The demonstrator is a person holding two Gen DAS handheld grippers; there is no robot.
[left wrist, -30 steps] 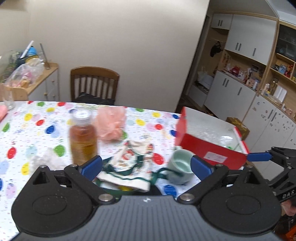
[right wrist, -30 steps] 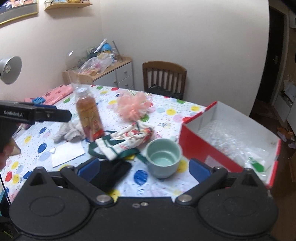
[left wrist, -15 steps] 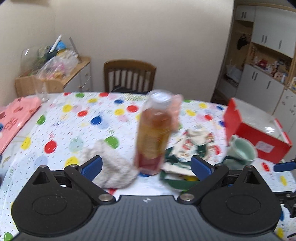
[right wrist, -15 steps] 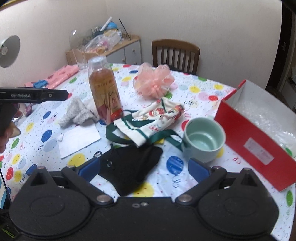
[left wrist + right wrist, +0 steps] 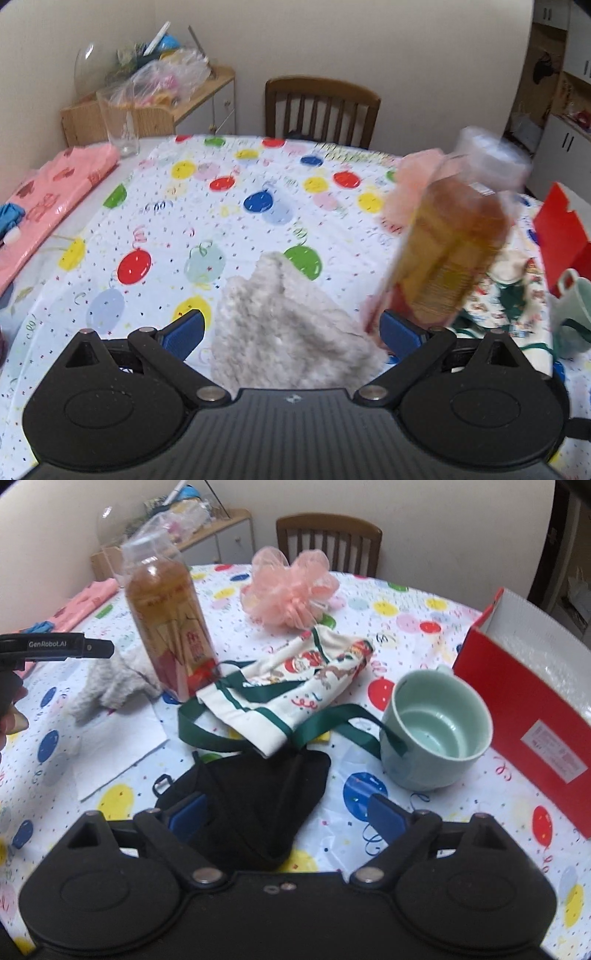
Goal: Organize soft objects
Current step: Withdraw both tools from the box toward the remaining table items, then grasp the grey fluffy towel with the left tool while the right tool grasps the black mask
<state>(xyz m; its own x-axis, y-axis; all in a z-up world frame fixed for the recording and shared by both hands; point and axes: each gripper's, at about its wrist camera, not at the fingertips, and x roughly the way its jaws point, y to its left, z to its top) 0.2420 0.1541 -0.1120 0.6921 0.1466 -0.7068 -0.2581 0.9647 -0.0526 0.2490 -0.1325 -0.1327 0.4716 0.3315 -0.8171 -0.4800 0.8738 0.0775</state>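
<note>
Left wrist view: my left gripper [image 5: 291,332] has its fingers spread, clasping nothing, a fluffy grey cloth [image 5: 291,328] low in frame between them on the surface [image 5: 207,206]. Right wrist view: my right gripper [image 5: 286,814] has just been narrowing, fingers released, black fabric [image 5: 258,794] at bottom centre between them, untouched

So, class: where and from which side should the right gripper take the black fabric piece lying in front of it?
Grip the raised fold ridge of the black fabric piece, coming down from above with the open right gripper straddling it: it lies flat, so only that crease offers purchase.
</note>
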